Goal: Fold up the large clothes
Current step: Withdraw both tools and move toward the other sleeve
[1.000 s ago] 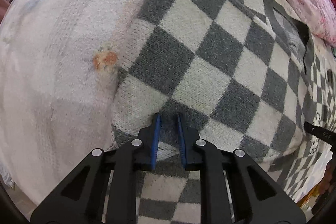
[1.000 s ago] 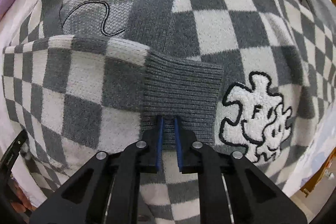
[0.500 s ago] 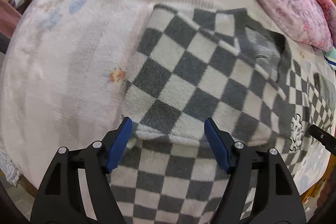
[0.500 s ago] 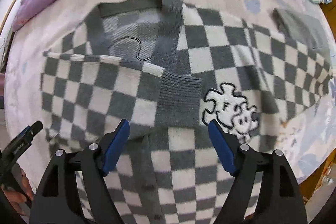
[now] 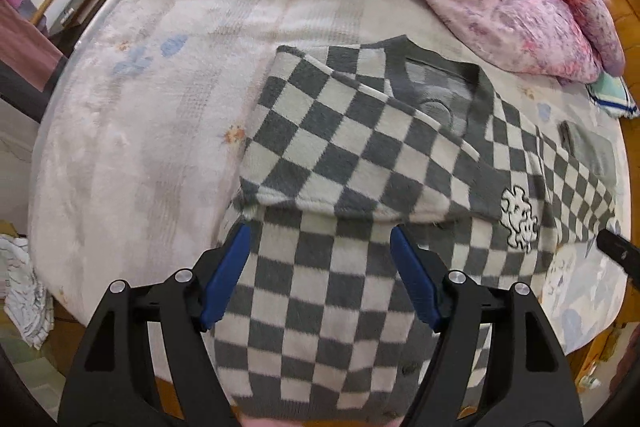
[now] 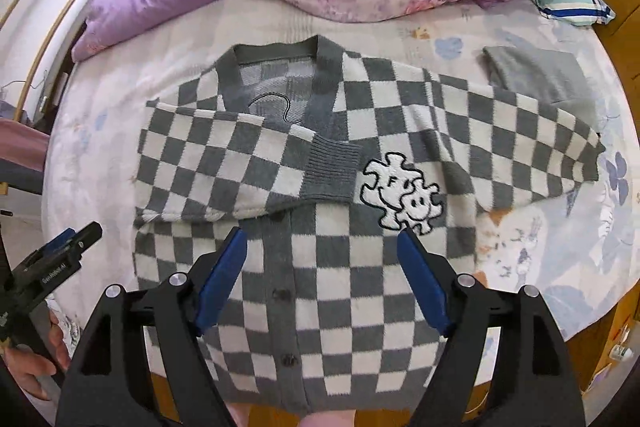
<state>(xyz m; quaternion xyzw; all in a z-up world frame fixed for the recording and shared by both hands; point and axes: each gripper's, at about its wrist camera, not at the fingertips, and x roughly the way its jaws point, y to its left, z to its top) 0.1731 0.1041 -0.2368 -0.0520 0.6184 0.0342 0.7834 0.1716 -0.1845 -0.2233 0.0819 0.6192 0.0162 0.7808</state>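
Above bed [image 5: 160, 107], both tools wide, empty.

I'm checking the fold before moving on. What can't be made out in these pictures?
- Cardigan hem: both views, hidden behind the open grippers.
- Chest under the folded sleeve: covered by it.
- Far sleeve's cuff: partly hidden behind that sleeve.
- Left gripper's label, right view: too small to read.

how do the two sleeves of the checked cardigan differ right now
The sleeve on the view's left is folded across the chest of the grey and white checked knit cardigan; the sleeve on the view's right lies spread outward on the pale bedspread. The folded sleeve's ribbed grey cuff shows; the spread sleeve's end I cannot make out. Both share the checked pattern.
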